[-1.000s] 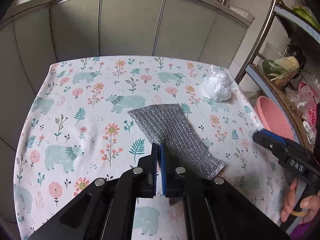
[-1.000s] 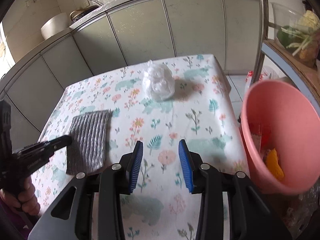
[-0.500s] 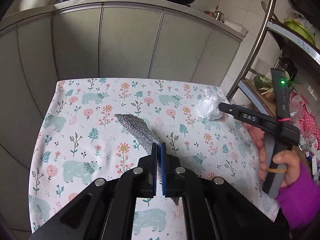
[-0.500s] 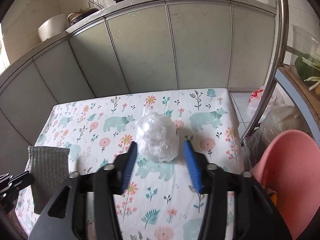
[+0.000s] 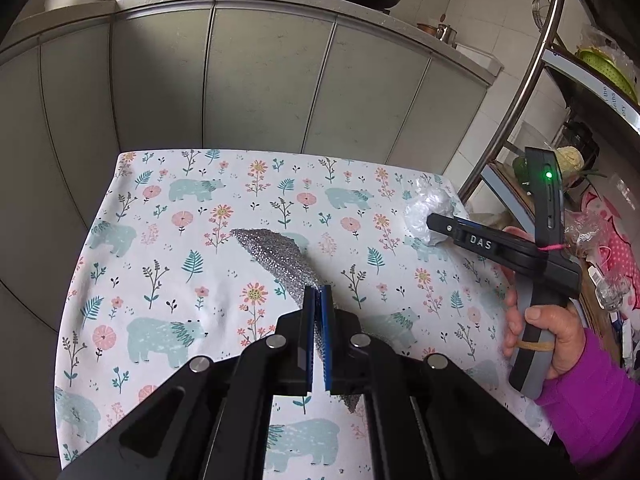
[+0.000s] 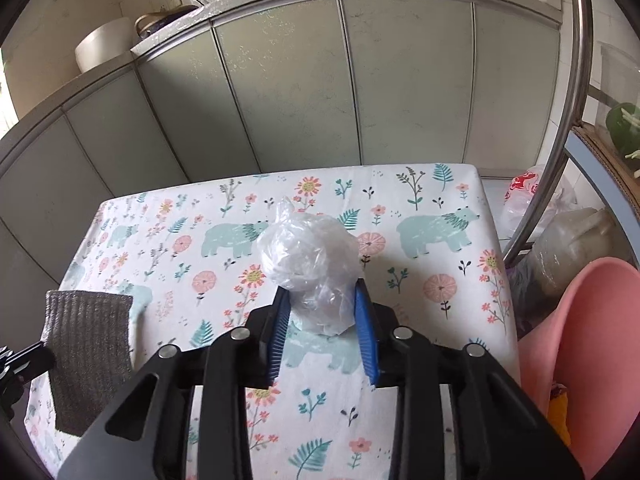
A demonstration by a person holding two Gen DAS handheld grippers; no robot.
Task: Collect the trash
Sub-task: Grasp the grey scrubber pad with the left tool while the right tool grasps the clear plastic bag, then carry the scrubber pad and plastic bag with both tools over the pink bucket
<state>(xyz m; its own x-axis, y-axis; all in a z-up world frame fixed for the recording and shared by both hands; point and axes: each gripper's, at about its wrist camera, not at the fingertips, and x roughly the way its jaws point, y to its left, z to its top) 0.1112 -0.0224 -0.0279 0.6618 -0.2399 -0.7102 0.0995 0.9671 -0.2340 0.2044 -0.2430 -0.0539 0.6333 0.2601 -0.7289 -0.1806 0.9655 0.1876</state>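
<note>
1. The task's thing was a crumpled ball of clear plastic wrap (image 6: 306, 258), whitish and glossy, with a small twisted tuft at its top. It sat on the table (image 6: 440, 304), which wore a white cloth printed with teal bears, pink flowers and leaves.
2. The right gripper (image 6: 322, 312) had its blue-padded fingers (image 6: 280, 320) on either side of the ball's lower half. They had just been closing, and the pads pressed against the plastic on both sides.
3. Left of the ball, well apart from it, a grey metallic mesh cloth (image 5: 280, 258) was raised off the table. The left gripper (image 5: 317, 322) had its fingers nearly together, pinching the cloth's near end, so the rest rose in a fold toward the far side.
4. Right of the ball, beyond the table's edge, stood a pink plastic basin (image 6: 592, 344) with something yellow inside.
5. In the left wrist view the ball (image 5: 428, 208) lay near the table's far right corner, with the right gripper's tip over it and a hand (image 5: 548, 336) in a purple sleeve on the handle.
</note>
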